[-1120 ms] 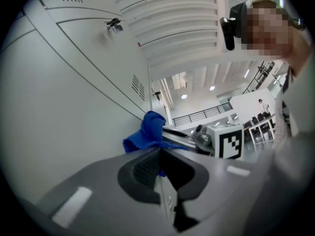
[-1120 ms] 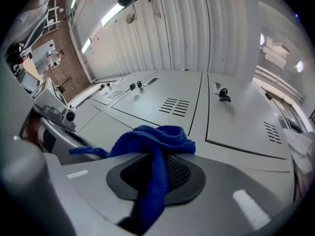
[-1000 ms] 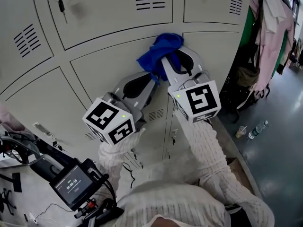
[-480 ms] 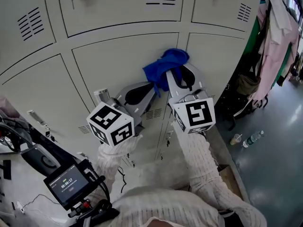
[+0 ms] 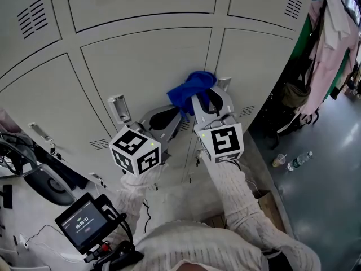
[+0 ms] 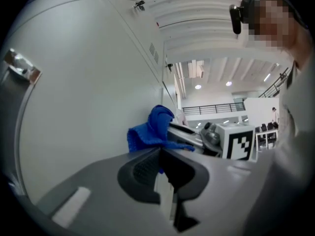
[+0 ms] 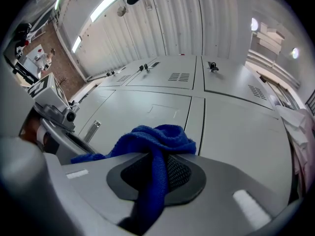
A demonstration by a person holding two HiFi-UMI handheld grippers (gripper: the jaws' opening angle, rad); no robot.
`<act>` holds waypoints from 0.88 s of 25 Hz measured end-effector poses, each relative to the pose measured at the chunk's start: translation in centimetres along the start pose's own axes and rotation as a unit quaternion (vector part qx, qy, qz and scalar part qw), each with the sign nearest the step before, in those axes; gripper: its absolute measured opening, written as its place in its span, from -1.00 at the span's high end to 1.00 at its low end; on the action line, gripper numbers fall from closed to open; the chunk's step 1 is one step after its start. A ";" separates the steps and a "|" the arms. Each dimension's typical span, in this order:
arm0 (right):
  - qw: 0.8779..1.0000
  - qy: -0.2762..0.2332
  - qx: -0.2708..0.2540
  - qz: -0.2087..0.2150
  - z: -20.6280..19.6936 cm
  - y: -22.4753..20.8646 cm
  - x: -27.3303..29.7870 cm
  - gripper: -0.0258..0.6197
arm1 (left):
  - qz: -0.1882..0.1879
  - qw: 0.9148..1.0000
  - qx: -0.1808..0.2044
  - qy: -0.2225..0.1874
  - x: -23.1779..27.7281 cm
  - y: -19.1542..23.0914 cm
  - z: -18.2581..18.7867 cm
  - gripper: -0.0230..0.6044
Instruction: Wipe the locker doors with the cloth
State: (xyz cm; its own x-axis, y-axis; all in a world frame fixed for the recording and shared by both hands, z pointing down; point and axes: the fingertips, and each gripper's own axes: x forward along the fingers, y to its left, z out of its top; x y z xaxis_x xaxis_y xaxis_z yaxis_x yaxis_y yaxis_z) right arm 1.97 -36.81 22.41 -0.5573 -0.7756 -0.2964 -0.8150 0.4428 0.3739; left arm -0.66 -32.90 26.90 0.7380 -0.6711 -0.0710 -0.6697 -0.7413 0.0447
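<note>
Entry one, cloth (image 5: 190, 88): blue terry, bunched. I am holding it in the right gripper (image 5: 197, 99), whose jaws are clenching one fold between the pads. The loose bulk is spilling over the tips and lying against the locker door (image 5: 141, 61), close to that door's right edge and the seam with the neighbouring door (image 5: 256, 49).

Entry two, left gripper (image 5: 176, 116): the jaws are pressing together on nothing. It is sitting just left of the cloth and near the door face; whether it is touching the metal, I cannot tell.

Entry three, latch (image 5: 118, 107): bright metal, standing proud of the door low on its left side, left of both grippers.

Entry four, step in hand, as I am reading it: I am wiping the middle door, with the wad at its lower right part.

Entry five, method notes:
- I am aiming to press the wad flat, so that fabric and not jaw plastic is meeting the paint.
- I am planning long, overlapping strokes leftward across the panel, with even pressure.
- I am expecting the latch to snag the loose tail, so I am intending to slow down there and work round it.
- I am watching the pinched fold, since a slipping cloth would mean bare jaws scraping the door.
</note>
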 end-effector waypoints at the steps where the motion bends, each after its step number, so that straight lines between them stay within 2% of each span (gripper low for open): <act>1: 1.000 0.005 0.002 0.002 -0.5 0.2 -0.3 0.75 | 0.002 1.000 -0.004 0.006 0.0 -0.2 -0.7 0.91; 7: 1.000 0.016 0.011 0.005 -2.7 1.1 -0.8 0.75 | 0.023 0.999 -0.036 0.030 -0.6 0.6 -3.7 0.91; 13: 0.999 0.030 0.011 0.014 -2.7 4.4 -2.3 0.75 | 0.050 0.996 -0.063 0.041 -4.5 0.7 -4.7 0.91; 22: 0.992 0.101 0.049 0.065 -8.1 7.6 -3.7 0.76 | 0.052 0.990 -0.113 0.068 -5.4 -0.3 -8.9 0.91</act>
State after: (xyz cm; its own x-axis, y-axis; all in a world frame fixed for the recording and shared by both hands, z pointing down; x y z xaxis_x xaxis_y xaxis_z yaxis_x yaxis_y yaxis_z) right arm -0.91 -34.18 33.45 -0.6237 -0.7789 -0.0654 -0.7554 0.5791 0.3065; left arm -3.67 -29.21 36.12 0.6811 -0.7278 0.0797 -0.7179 -0.6425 0.2678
